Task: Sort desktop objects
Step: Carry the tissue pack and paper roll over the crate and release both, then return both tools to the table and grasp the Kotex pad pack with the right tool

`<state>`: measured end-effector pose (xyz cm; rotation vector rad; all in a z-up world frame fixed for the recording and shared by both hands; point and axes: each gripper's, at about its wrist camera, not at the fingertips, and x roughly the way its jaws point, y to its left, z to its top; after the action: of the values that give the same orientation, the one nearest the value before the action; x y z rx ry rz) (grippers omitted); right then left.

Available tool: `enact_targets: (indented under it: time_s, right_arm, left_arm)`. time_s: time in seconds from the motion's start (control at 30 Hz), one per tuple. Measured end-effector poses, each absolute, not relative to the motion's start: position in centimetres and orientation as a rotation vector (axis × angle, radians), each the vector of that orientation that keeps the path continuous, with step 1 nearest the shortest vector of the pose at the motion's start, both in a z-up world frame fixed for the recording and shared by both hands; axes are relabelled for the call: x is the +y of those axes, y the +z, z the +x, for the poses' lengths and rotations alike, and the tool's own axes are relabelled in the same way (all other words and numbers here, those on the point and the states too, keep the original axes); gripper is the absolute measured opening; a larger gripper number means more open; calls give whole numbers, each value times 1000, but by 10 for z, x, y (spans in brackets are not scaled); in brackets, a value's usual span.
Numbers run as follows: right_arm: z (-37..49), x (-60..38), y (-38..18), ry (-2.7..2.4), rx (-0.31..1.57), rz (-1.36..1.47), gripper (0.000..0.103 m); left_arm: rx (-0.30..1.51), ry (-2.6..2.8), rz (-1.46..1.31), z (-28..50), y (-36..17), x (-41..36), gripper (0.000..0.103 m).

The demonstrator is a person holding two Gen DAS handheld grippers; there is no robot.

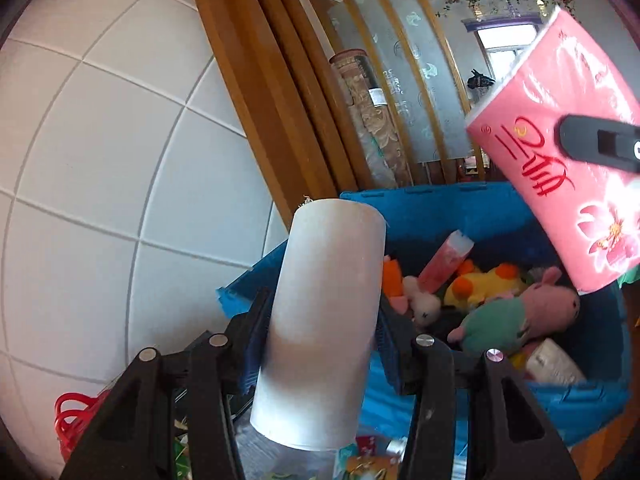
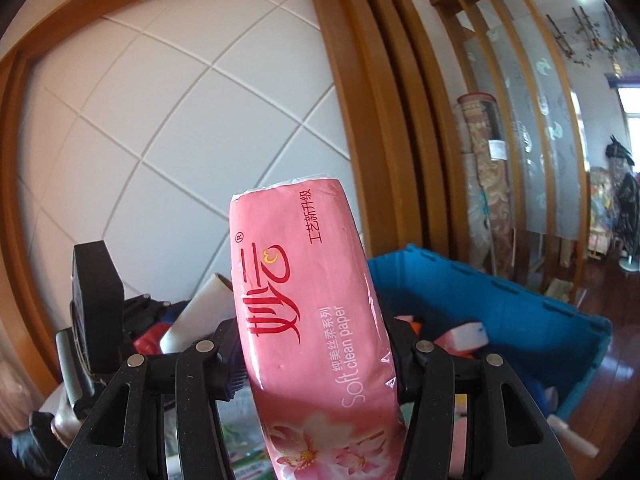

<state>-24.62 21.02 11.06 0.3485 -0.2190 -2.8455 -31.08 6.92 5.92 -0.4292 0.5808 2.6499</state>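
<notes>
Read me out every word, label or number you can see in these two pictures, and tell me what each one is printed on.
"Soft clean paper": white letters on the pink tissue pack held in the right claw.
"工艺新升级": red characters near that pack's top.
"纯美丝柔系列": small white characters beside the English line.
"®": above the large red brush-script brand, which is too stylised to read.
White roll in the left claw: no text.
Tag on the rolled rug: too blurred to read.

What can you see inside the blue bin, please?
Inside the blue bin: a pink-and-green plush pig, a yellow plush toy, a white plush and a pink tube. The white roll and pink tissue pack hide the rest.
</notes>
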Motion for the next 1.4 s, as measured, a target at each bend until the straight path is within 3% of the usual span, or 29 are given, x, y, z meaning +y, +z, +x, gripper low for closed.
enact_targets:
  time_s: [0.17,0.23,0.27,0.37,0.43,0.5,0.73,1.0,1.4]
  right_arm:
    - [-298,265,106,-2834,-303,475,56]
    - [-324,281,101,-2838,-341,557,75]
    - [-333,286,100,-2837,-347,581,79]
    - [-337,300,103,-2821,-388,543,83]
    - [-328,303,107,-2825,-391,489,93]
    - [-324,308,110,-2825,-386,444,96]
    - [-306,309,113,-2743,-421,386,101]
    - [-274,259,115,-2691,-231,344,103]
    - [-240,104,63,-2469,-26,512,103]
  left_arm:
    - [593,2672,-513,-341,60,131,51]
    - [583,2705,-540,-355,59,146,73]
    - [572,2725,-555,-361,61,150,79]
    - [478,2752,-533,-362,70,150,82]
    - [403,2770,-543,-359,76,144,91]
    - [370,2787,-546,-355,73,142,94]
    - [323,2863,-559,-322,58,124,96]
    - [225,2956,-563,-274,37,70,99]
    - [341,3115,-844,-214,-42,-92,99]
